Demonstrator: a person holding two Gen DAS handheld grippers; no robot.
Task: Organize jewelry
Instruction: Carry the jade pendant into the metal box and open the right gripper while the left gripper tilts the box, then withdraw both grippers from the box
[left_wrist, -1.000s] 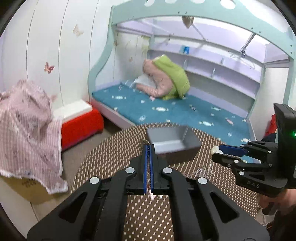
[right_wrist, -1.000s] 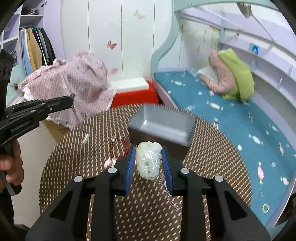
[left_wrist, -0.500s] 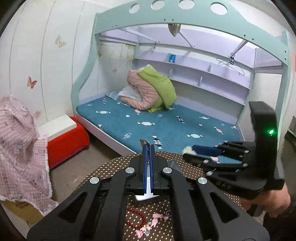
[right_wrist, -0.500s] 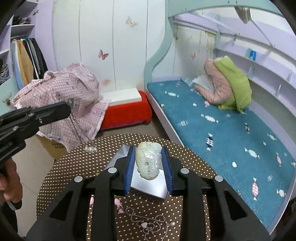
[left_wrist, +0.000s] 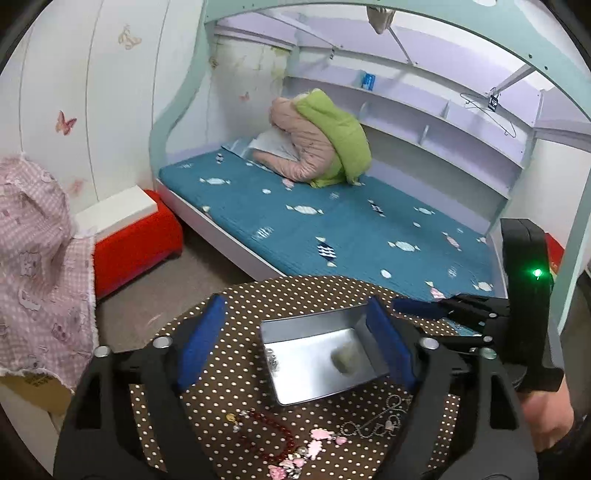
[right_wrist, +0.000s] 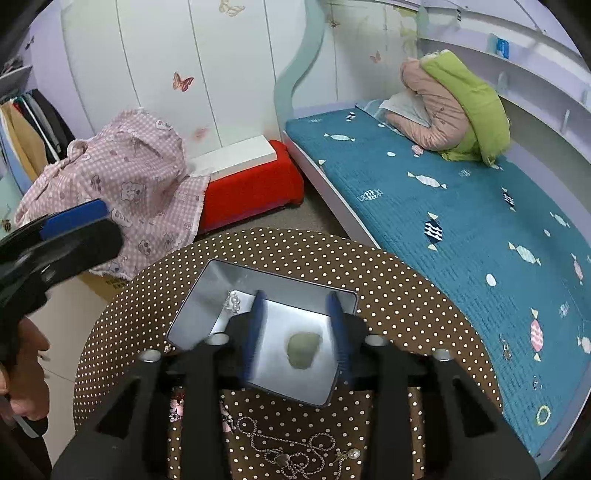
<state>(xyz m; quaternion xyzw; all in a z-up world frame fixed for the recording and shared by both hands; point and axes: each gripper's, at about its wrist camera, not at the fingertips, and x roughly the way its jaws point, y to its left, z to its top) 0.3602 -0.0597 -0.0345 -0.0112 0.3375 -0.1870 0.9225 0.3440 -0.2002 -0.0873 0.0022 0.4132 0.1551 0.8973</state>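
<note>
Both grippers' fingers spread, empty, over metal tin (right_wrist: 207, 291) w/ jade pendant (right_wrist: 303, 344) + earrings (right_wrist: 233, 301) inside; next piece, red bead bracelet (left_wrist: 267, 435), on tabletop (left_wrist: 236, 373) just below left gripper (left_wrist: 295, 350), nearer than right gripper (right_wrist: 297, 332).

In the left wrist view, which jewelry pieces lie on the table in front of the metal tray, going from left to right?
Red bead bracelet → pink charm piece → silver chain necklace.
</note>
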